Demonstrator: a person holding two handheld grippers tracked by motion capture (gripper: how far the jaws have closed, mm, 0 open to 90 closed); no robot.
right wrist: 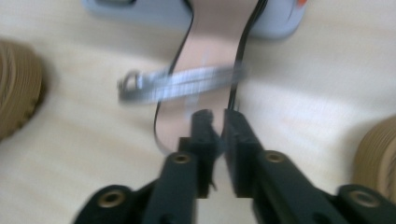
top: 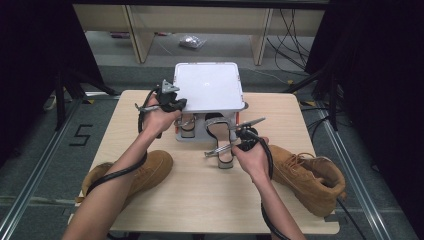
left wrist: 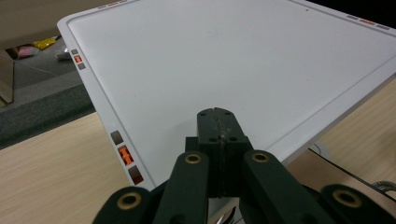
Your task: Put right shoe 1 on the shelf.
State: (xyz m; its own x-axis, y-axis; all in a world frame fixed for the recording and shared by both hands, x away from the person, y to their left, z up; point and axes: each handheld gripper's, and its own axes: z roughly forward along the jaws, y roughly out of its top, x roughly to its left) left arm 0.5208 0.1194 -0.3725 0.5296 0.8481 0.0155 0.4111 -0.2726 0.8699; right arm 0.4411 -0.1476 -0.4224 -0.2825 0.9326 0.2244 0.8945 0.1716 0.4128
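The pale wooden table (top: pixel 200 200) takes up most of my high view. At its far edge stands the white flat-topped stand (top: pixel 207 86), with an open space under its top. One tan boot (top: pixel 145 172) lies on the near left of the table, by the person's left forearm. A second tan boot (top: pixel 310 180) lies on the near right. The two are well apart, with bare wood between them.

A sandal (top: pixel 225 159) with a silver strap lies in front of the stand, half under it, between the two boots. Another sandal (top: pixel 187 125) sits further in under the top, to its left.

The left gripper (top: pixel 170 97) rests at the near left corner of the stand's top. In the left gripper view its jaws are pressed tight together with nothing between them. The tips (left wrist: pixel 217 114) lie over the white surface (left wrist: pixel 224 60), near the edge with the small orange marks.

The right gripper (top: pixel 227 150) hangs just over the near end of the strapped sandal. The right gripper view is blurred. There I see the pinkish insole (right wrist: pixel 205 51), the silver strap (right wrist: pixel 182 83) across it, and the gripper (right wrist: pixel 217 114) drawn in to a thin slit right at the sandal's black rim. I cannot tell whether the rim is caught in that slit.
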